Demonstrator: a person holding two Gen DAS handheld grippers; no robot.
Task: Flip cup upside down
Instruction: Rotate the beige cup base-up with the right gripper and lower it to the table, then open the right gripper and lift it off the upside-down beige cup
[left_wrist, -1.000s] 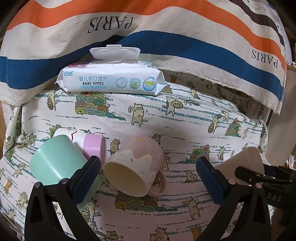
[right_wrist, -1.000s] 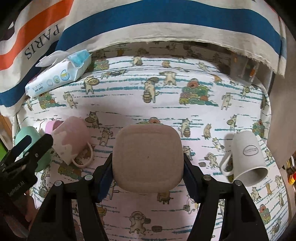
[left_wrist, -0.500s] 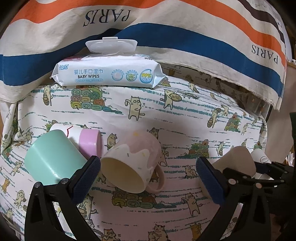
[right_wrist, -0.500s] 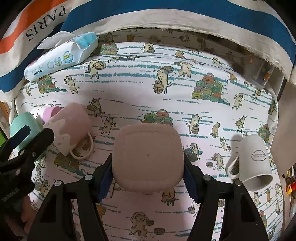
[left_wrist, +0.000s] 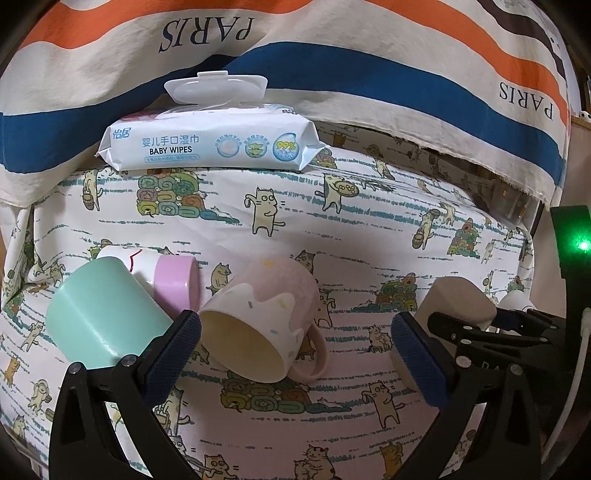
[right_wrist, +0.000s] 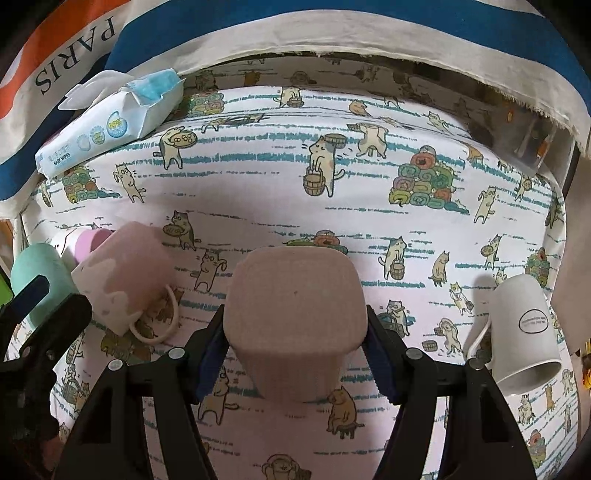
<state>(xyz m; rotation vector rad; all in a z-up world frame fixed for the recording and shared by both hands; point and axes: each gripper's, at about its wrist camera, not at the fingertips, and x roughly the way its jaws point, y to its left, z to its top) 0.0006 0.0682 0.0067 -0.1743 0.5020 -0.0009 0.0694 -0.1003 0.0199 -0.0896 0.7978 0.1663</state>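
My right gripper (right_wrist: 295, 354) is shut on a beige square cup (right_wrist: 293, 306), base pointing away from the camera, held over the cat-print cloth. The same cup shows at the right of the left wrist view (left_wrist: 456, 304). My left gripper (left_wrist: 295, 343) is open and empty, its fingers either side of a pink-and-cream mug (left_wrist: 264, 325) that lies on its side with its mouth toward the camera. That mug also shows in the right wrist view (right_wrist: 123, 275).
A mint cup (left_wrist: 98, 314), a pink cup (left_wrist: 175, 278) and a white cup (left_wrist: 123, 258) lie tipped at the left. A white mug (right_wrist: 526, 328) lies on its side at the right. A baby wipes pack (left_wrist: 210, 142) rests at the back against a striped cloth (left_wrist: 332, 55).
My right gripper has turned the beige cup so more of its side wall shows below the base. The left gripper has drawn slightly closer to the pink mug.
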